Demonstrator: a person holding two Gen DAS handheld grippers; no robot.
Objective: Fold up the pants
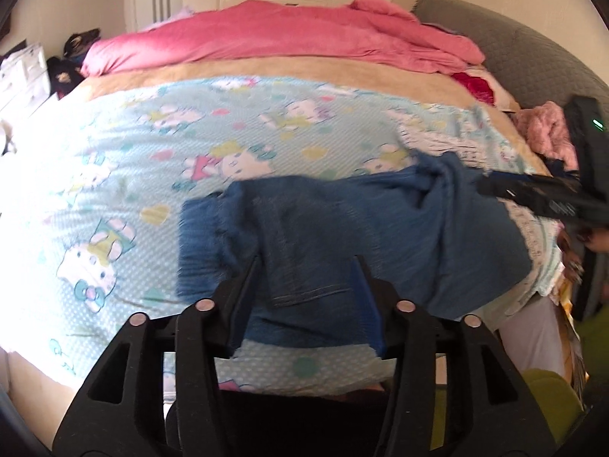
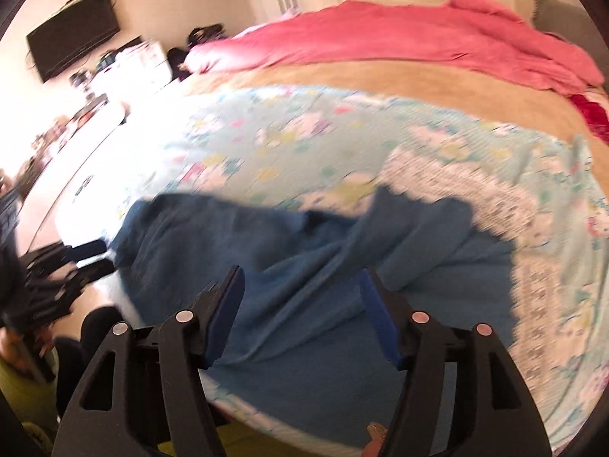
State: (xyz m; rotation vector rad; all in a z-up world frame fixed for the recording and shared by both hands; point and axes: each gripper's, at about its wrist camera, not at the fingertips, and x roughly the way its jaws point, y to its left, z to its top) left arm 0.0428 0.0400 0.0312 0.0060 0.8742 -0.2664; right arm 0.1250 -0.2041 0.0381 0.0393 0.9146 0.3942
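Blue denim pants (image 1: 342,228) lie bunched on the cartoon-print bed sheet (image 1: 133,152) near the bed's front edge, frayed hems (image 1: 198,236) to the left. My left gripper (image 1: 304,270) hovers just above them, its jaws apart and its blue pads pressing on nothing. In the right wrist view the pants (image 2: 304,285) spread wrinkled under my right gripper (image 2: 302,282), which also stands open with no cloth pinched. The right gripper's black body (image 1: 540,198) shows at the right edge of the left view. The left gripper (image 2: 57,282) shows blurred at the left edge of the right view.
A pink duvet (image 1: 285,34) is heaped across the far side of the bed, with a grey headboard (image 1: 533,45) at right. Pink fluffy cloth (image 1: 548,133) lies at the right edge. A wall television (image 2: 72,34) and cluttered white furniture (image 2: 114,87) stand left.
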